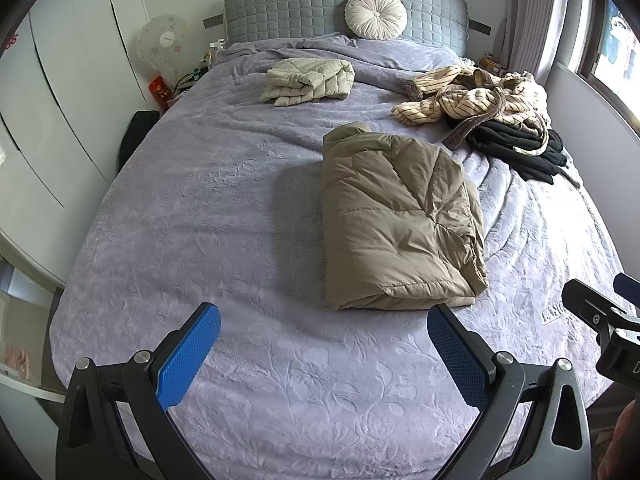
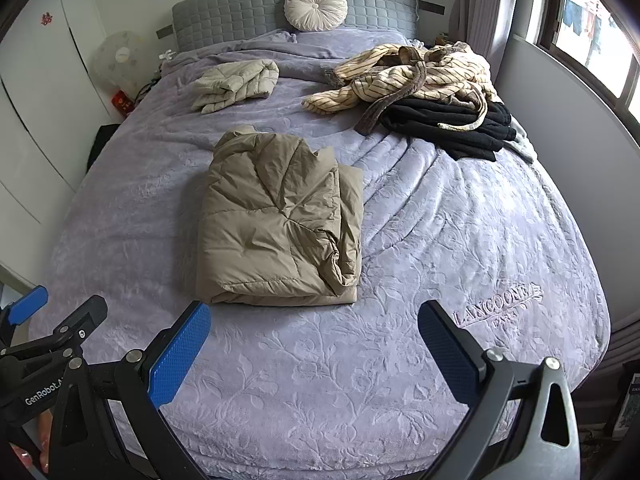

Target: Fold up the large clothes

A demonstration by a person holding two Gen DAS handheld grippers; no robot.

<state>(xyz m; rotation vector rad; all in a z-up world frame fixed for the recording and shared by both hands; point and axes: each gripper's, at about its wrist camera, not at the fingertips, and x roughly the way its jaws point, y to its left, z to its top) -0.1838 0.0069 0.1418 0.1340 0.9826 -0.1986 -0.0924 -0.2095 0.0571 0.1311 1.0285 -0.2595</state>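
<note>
I hold both tools above the foot of the bed [image 1: 200, 208], which is covered in an embossed lavender plush blanket. The left tool [image 1: 324, 346] has its blue pads spread wide and grips nothing. The right tool [image 2: 314, 342] is likewise spread and empty. Neither touches fabric.

The tan quilted down jacket [image 2: 276, 216] lies near the middle of the bed, folded into a compact rectangle, just ahead of both tools. I judge this garment finished, which would explain the released tools. A pale cream puffer jacket [image 1: 308, 80] sits folded near the grey padded headboard [image 1: 304, 10], well apart; in my judgement it was set aside as done.

At the far right lies an unfolded heap: a cream striped robe [image 2: 416, 74] draped over a black garment [image 2: 448, 124]. I judge that work remains there
</note>
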